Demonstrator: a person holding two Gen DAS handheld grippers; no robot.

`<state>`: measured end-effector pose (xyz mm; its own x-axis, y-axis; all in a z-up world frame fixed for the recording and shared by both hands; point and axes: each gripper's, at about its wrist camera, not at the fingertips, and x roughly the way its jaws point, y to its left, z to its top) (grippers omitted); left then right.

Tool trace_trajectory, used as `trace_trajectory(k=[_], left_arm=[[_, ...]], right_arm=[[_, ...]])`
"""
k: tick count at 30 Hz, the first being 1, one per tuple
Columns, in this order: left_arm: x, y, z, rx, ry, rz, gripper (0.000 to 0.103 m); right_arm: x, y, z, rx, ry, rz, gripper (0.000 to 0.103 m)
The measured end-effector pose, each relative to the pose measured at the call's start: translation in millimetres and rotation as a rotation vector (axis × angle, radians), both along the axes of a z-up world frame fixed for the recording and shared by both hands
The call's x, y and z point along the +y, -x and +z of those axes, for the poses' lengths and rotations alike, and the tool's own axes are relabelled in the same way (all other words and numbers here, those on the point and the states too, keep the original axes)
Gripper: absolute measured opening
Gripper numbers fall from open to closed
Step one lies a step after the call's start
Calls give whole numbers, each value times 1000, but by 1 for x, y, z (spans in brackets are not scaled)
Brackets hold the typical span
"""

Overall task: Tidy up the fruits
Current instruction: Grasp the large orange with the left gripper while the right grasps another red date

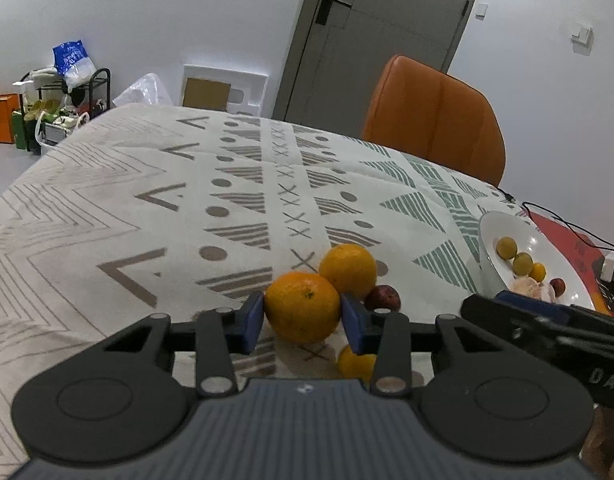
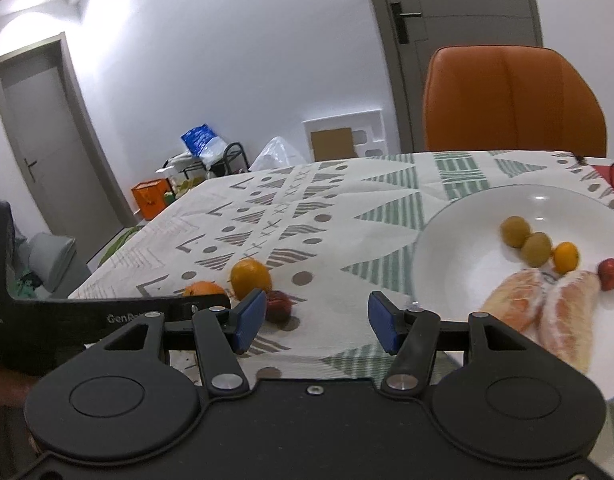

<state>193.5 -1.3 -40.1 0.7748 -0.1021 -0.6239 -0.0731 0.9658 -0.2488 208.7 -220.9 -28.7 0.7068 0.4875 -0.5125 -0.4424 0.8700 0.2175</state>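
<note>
Orange (image 1: 302, 307) clamped in left gripper (image 1: 302, 322) jaws — white plate (image 1: 563, 256) lies far right. Right gripper (image 2: 314, 322) jaws apart, empty, nearer the plate.

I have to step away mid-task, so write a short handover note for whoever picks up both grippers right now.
Left gripper: shut on an orange, low over the tablecloth.
Right gripper: open, empty, beside the plate.
Done: plate holds two green fruits, a small orange fruit, a red fruit and two peeled segments.
Left: the held orange, a second orange, a dark red fruit and a small yellow fruit on the cloth.
</note>
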Motion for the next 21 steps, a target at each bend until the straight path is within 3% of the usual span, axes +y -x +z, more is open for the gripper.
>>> trace_trajectory(k=[21], left_arm=[[38, 13, 5, -8, -13, 62, 40]], right_arm=[[44, -15, -13, 29, 41, 59, 51]])
